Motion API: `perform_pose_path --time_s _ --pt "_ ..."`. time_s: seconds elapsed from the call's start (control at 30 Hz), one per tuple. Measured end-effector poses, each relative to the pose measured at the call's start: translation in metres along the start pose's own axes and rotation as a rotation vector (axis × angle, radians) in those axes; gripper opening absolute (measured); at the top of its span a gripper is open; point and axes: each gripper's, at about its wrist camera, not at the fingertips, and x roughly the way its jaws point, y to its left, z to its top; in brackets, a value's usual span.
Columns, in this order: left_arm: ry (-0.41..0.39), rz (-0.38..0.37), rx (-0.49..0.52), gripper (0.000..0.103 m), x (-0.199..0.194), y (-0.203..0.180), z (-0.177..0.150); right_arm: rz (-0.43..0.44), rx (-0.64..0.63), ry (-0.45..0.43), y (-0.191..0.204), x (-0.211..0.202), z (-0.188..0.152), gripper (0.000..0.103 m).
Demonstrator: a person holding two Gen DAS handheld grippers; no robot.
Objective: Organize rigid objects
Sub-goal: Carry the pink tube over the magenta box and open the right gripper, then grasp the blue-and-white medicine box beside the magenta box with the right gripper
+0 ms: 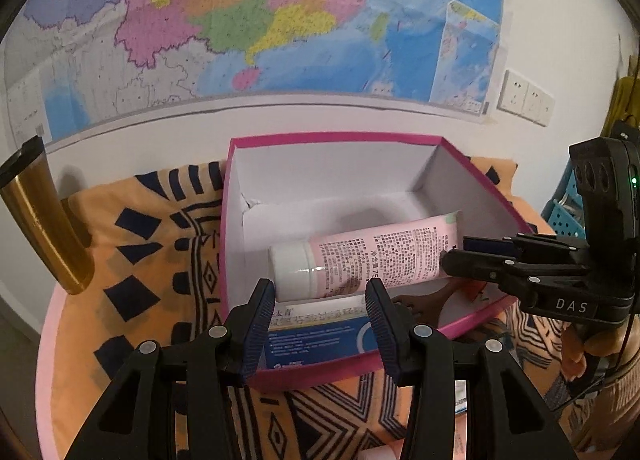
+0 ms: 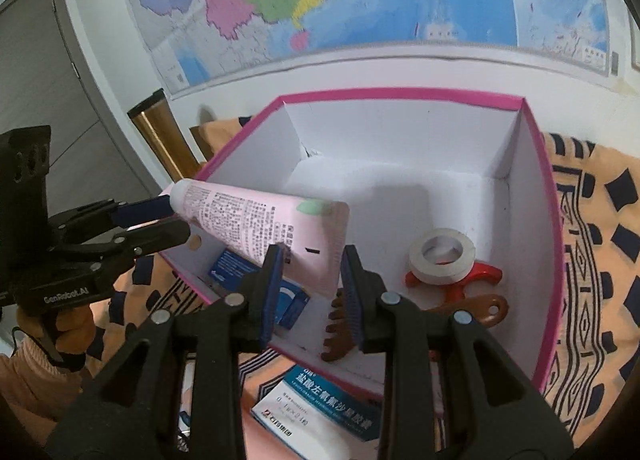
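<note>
A pink tube (image 2: 256, 219) with a white cap (image 1: 294, 270) hangs tilted over the pink box (image 1: 332, 136). My right gripper (image 2: 312, 256) is shut on its flat crimped end and shows from the side in the left wrist view, right gripper (image 1: 454, 254). My left gripper (image 1: 320, 292) stands open at the box's near wall with nothing between its pads. The cap is just beyond its fingertips. In the right wrist view, the left gripper (image 2: 180, 217) sits by the box's left rim. Inside the box lie a blue medicine box (image 2: 294, 300), a white tape roll (image 2: 442, 256) on a red piece (image 2: 488, 274), and a brown comb (image 2: 340, 336).
The box sits on an orange patterned cloth (image 1: 152, 260) over a pink round table. A gold tumbler (image 1: 52, 232) stands left of the box by the wall. A white and blue medicine box (image 2: 320, 412) lies on the cloth in front. A blue crate (image 1: 564, 215) is at the right.
</note>
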Motion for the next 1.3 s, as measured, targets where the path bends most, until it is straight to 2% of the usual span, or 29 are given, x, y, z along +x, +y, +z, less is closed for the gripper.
perform_pose_path --time_s 0.2,0.47,0.9,1.1,1.3 --pt "0.013 0.019 0.003 0.047 0.006 0.000 0.001 -0.013 0.022 0.046 -0.004 0.015 0.004 0.034" --pt "-0.030 0.027 0.015 0.047 -0.005 -0.002 -0.005 -0.022 0.040 0.057 -0.008 0.021 0.000 0.034" --pt "-0.099 -0.049 0.024 0.052 -0.042 -0.015 -0.030 0.030 0.056 -0.076 -0.005 -0.043 -0.017 0.034" --pt "-0.081 -0.086 0.019 0.052 -0.044 -0.023 -0.044 0.058 0.059 -0.090 0.000 -0.064 -0.038 0.035" --pt "-0.011 -0.128 0.019 0.052 -0.031 -0.036 -0.064 0.037 0.095 -0.069 -0.007 -0.074 -0.068 0.035"
